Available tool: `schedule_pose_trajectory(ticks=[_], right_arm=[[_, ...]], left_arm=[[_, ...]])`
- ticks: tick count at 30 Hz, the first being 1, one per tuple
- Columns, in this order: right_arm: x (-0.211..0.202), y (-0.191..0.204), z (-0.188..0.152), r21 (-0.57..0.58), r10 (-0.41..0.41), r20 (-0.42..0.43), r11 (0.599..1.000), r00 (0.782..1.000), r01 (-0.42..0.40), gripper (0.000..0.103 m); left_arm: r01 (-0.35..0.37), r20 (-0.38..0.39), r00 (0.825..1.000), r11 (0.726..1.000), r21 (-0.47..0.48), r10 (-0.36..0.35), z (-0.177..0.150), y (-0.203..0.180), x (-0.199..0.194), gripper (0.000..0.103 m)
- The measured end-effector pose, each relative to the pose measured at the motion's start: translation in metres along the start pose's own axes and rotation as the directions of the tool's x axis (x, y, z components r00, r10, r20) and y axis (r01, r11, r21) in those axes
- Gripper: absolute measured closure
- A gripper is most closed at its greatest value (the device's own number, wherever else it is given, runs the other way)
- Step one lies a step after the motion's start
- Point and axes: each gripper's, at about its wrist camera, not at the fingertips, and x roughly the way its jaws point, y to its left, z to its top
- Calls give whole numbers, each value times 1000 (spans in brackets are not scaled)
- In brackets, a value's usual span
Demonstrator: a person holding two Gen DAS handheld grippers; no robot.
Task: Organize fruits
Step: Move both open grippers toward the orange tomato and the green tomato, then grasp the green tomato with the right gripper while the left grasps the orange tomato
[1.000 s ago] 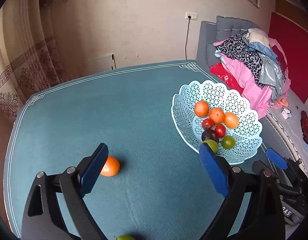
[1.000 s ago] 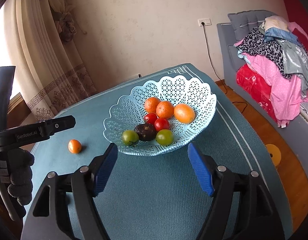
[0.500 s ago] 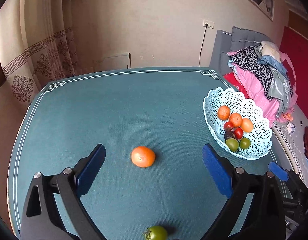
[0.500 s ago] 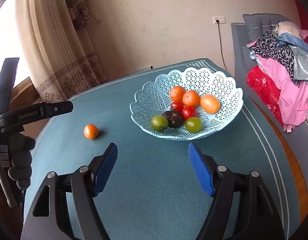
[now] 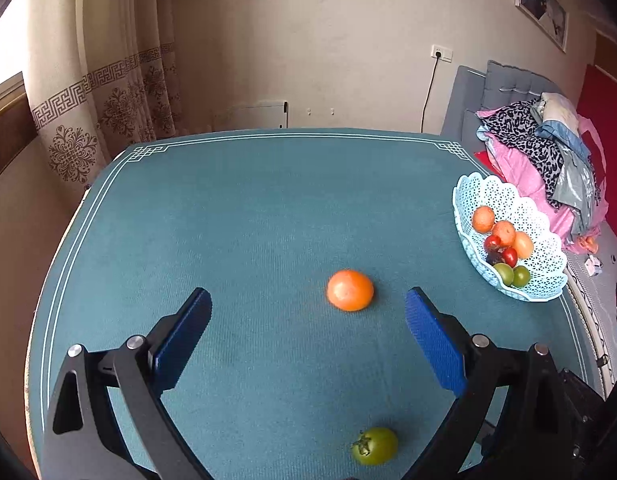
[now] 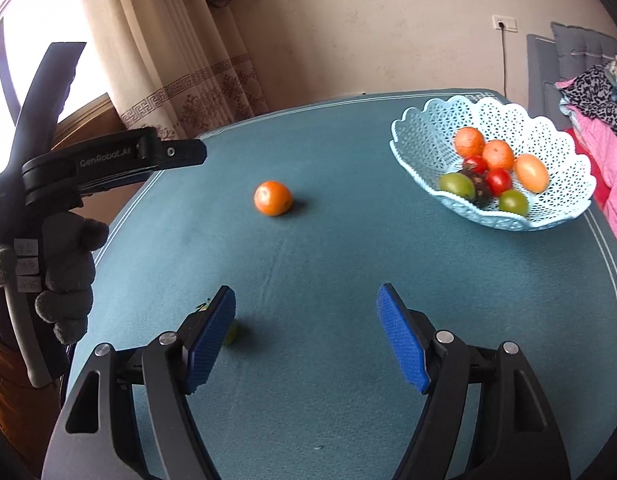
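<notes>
Teal cloth covers the bench (image 5: 268, 208), white piping tracing its edges; a loose orange (image 5: 350, 290) sits mid-bench with open cloth all round, and a green tomato (image 5: 375, 445) lies nearer the front edge. Pale-blue lattice basket (image 6: 432, 128) stands near the right edge, holding oranges and red and green tomatoes, well apart from both loose fruits. Left gripper (image 5: 306, 312) and right gripper (image 6: 306, 312) both hover with fingers spread wide, pinching nothing; the green tomato is half hidden behind the right gripper's left finger.
</notes>
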Motion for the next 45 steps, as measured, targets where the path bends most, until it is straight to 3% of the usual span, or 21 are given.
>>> schedule_pose_trajectory(ticks=[10,22,30,38,45], right_arm=[[20,46,-11,-91,58,-67,994,996,-64,30],[51,76,-15,-168,49,-132,983,990,-71,30],[64,79,-16,-181,42,-154,981,987,-70,43],[75,84,-19,-209,26,-154,976,988,-59,68],[67,76,-18,-184,40,-144,981,989,-67,68]], left_arm=[[-40,1,999,999,-26,40,-10,30,-1,5],[-72,-12,997,997,-36,71,-17,45,9,5],[-63,-26,998,998,-17,63,-19,36,20,5],[-19,-45,999,1000,14,19,-14,14,37,5],[-2,-33,999,998,64,4,-11,-6,50,5]])
